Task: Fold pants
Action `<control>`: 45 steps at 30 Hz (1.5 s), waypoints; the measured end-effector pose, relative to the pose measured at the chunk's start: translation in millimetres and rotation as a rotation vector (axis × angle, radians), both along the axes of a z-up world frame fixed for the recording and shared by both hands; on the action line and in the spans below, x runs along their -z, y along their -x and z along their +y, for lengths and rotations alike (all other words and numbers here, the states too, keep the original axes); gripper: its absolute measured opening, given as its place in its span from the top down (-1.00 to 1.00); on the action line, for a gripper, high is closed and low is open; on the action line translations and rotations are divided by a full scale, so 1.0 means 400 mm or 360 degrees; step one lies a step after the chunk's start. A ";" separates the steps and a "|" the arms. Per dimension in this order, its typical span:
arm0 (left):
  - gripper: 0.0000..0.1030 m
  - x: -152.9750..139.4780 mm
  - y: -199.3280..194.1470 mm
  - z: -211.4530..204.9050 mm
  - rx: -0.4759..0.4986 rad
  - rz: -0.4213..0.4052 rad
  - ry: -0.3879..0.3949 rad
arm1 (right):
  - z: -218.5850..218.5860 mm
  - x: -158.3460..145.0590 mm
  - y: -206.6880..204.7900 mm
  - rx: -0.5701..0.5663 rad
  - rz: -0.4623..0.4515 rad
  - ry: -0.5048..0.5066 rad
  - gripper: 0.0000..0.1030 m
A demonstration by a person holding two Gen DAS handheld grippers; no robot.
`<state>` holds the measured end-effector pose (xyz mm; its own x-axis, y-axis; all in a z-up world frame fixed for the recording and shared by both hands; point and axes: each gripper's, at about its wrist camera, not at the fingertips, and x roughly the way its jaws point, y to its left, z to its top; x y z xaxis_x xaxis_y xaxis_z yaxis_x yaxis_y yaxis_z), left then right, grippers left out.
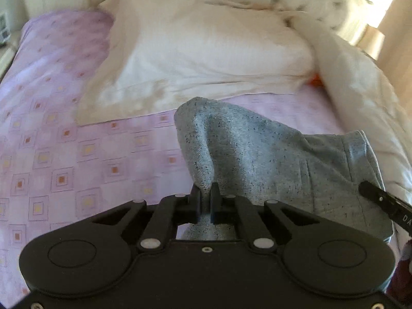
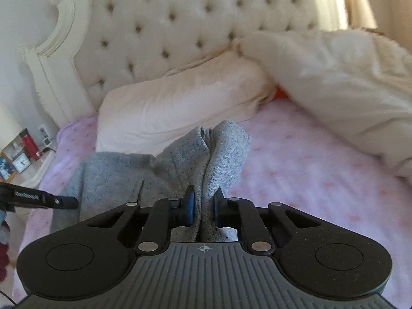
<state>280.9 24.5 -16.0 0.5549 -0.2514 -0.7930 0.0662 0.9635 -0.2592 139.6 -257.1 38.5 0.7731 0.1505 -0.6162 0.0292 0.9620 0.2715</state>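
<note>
Grey speckled pants (image 1: 257,154) lie bunched on a lilac patterned bed sheet (image 1: 64,141). My left gripper (image 1: 205,195) is shut on a raised fold of the pants, which peaks up ahead of the fingers. My right gripper (image 2: 203,200) is shut on another fold of the same pants (image 2: 221,154), the cloth pinched between its fingers. The rest of the pants spreads flat to the left in the right wrist view. The right gripper's tip (image 1: 378,198) shows at the right edge of the left wrist view, and the left gripper's tip (image 2: 38,198) at the left edge of the right wrist view.
A cream pillow (image 1: 206,46) lies just beyond the pants against a tufted headboard (image 2: 180,18). A white duvet (image 2: 347,90) is heaped at the right. A small orange object (image 2: 282,92) peeks out between pillow and duvet. A bedside shelf with a clock (image 2: 22,163) stands far left.
</note>
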 end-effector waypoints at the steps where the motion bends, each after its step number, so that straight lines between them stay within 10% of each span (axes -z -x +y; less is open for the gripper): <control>1: 0.85 -0.018 0.017 -0.023 0.0039 -0.0022 0.0005 | -0.027 -0.003 0.024 0.0037 0.0006 0.0005 0.74; 6: 0.85 -0.053 0.082 -0.168 0.0224 -0.0024 0.0088 | -0.180 0.060 0.106 0.0272 0.0112 -0.0068 0.73; 12: 0.66 0.065 0.073 -0.356 0.0344 0.0095 0.0014 | -0.247 0.251 0.100 0.0528 0.0447 0.0216 0.55; 15: 0.76 0.159 0.062 -0.411 0.0265 0.0241 -0.0259 | -0.255 0.216 0.146 0.0611 0.0359 0.0127 0.55; 22: 0.69 0.082 0.153 -0.373 0.0241 0.0158 -0.0194 | -0.147 0.077 0.204 0.0592 0.0179 0.0165 0.54; 29: 0.04 -0.054 0.305 -0.386 0.0284 -0.0092 -0.0239 | -0.027 0.041 0.313 0.0454 0.0103 0.0246 0.51; 45: -0.12 -0.014 0.538 -0.376 0.0381 -0.0066 -0.0263 | 0.095 0.041 0.415 0.0430 0.0158 0.0352 0.49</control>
